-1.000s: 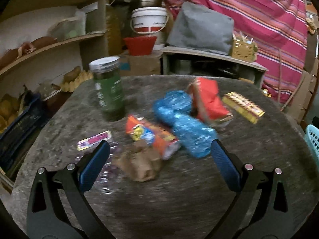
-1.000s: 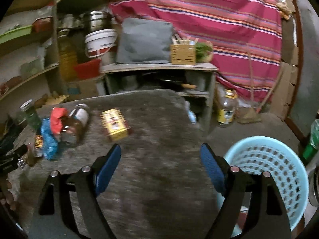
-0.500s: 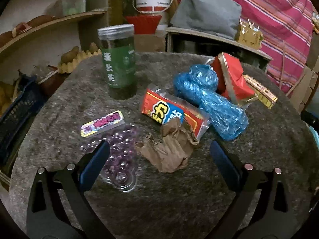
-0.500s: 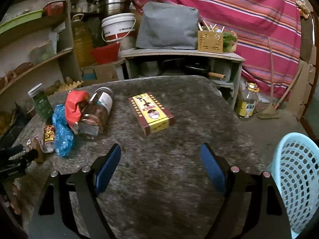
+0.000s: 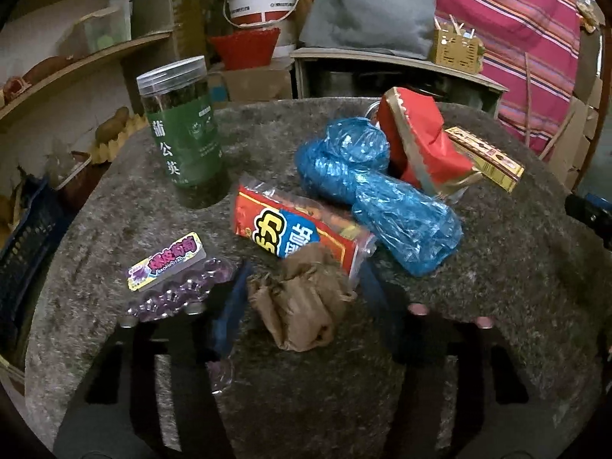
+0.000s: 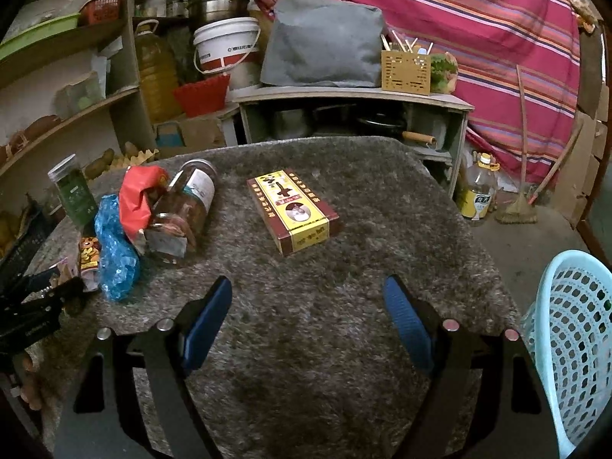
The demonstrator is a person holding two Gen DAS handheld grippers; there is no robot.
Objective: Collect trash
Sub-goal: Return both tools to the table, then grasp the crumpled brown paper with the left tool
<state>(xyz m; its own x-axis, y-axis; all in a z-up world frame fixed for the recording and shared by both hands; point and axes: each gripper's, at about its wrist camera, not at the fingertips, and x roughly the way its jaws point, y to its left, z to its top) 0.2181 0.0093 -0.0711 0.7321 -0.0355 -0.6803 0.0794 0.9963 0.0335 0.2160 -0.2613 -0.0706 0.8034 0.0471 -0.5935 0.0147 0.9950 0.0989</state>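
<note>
A crumpled brown paper (image 5: 302,306) lies on the grey felt-topped table (image 5: 497,287), against a red snack wrapper (image 5: 298,229). My left gripper (image 5: 304,267) straddles the paper. Its jaws are closing, with the paper between them and no visible squeeze on it. Behind lie a blue plastic bag (image 5: 382,206), a red packet (image 5: 420,145) and a purple jelly tray (image 5: 176,283). My right gripper (image 6: 308,287) hangs open above bare table, short of a yellow and red box (image 6: 292,210), holding nothing. The left gripper (image 6: 38,298) shows at the right wrist view's left edge.
A tall green jar (image 5: 179,126) stands at the back left of the table. A glass jar (image 6: 187,206) lies on its side by the red packet. A light blue basket (image 6: 573,344) stands on the floor off the table's right edge. Shelves and a low cabinet lie beyond.
My left gripper came down over the brown paper and its jaws narrowed around it. My right gripper swung left over the table, so the basket slid to the right edge.
</note>
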